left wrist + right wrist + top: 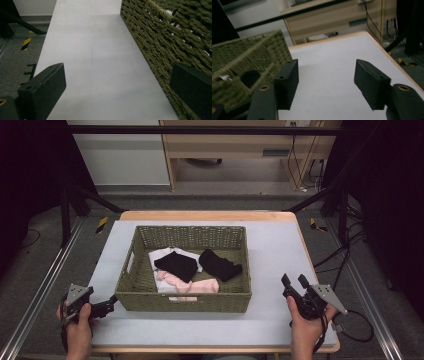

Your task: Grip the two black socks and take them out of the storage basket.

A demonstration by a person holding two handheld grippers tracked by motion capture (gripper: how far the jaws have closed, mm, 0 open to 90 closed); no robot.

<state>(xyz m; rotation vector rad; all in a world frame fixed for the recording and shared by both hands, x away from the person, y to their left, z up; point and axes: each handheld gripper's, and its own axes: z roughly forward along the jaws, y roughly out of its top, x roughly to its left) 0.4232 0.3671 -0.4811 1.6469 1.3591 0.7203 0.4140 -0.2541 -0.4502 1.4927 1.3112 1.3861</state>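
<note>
A green woven basket (185,297) sits in the middle of a pale grey table (270,325), holding folded black (176,265), white (161,254) and pink clothes (200,286). The left gripper (111,302) rests at the table's near left corner, jaws spread wide, just beside the basket's corner. The right gripper (295,281) hovers over bare table to the right of the basket, its jaws also wide apart and holding nothing.

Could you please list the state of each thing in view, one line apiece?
Left gripper: open, empty, beside the basket's left end.
Right gripper: open, empty, fingers apart over the mat.
Basket: upright, holding clothes.
Black clothes: lying on top.
Pink garment: crumpled underneath.
White garment: partly covered.
</note>
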